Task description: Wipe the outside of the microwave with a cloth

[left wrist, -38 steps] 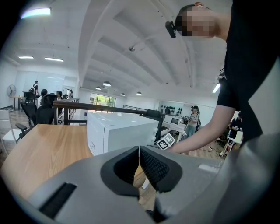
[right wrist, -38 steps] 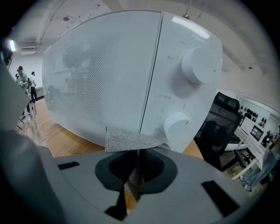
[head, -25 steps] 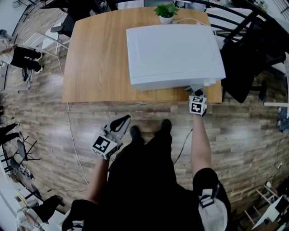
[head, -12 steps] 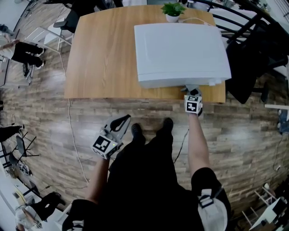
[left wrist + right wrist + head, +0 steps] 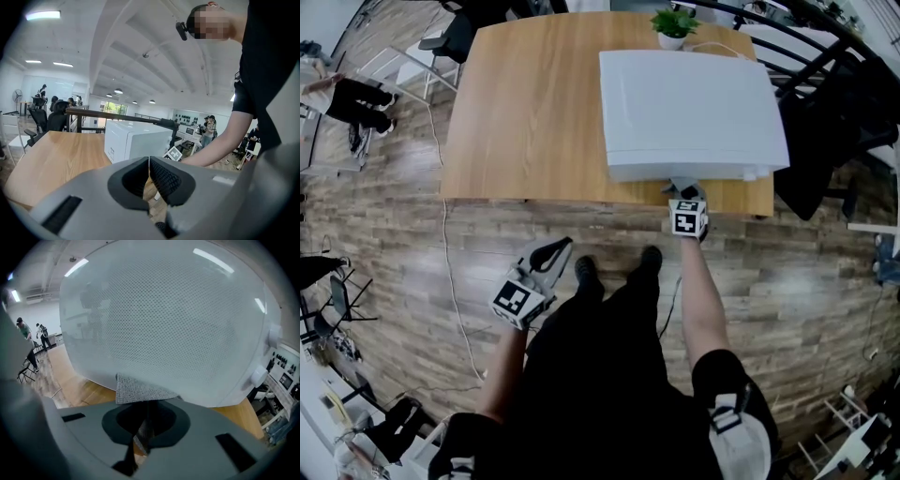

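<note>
A white microwave (image 5: 692, 108) stands on the right part of a wooden table (image 5: 525, 112). My right gripper (image 5: 685, 192) is shut on a grey cloth (image 5: 140, 390) and presses it against the lower edge of the microwave's mesh door (image 5: 173, 319). Two white knobs (image 5: 259, 376) show at the door's right. My left gripper (image 5: 546, 255) hangs shut and empty over the floor, well short of the table; in its own view its jaws (image 5: 150, 176) meet, with the microwave (image 5: 133, 140) beyond.
A small potted plant (image 5: 674, 25) sits behind the microwave. Dark chairs (image 5: 825, 122) stand to the table's right. A cable (image 5: 450, 281) trails across the plank floor at the left. People stand far off at the left edge (image 5: 342, 98).
My right gripper has slid left along the microwave's front with the cloth. The left gripper has stayed where it was.
</note>
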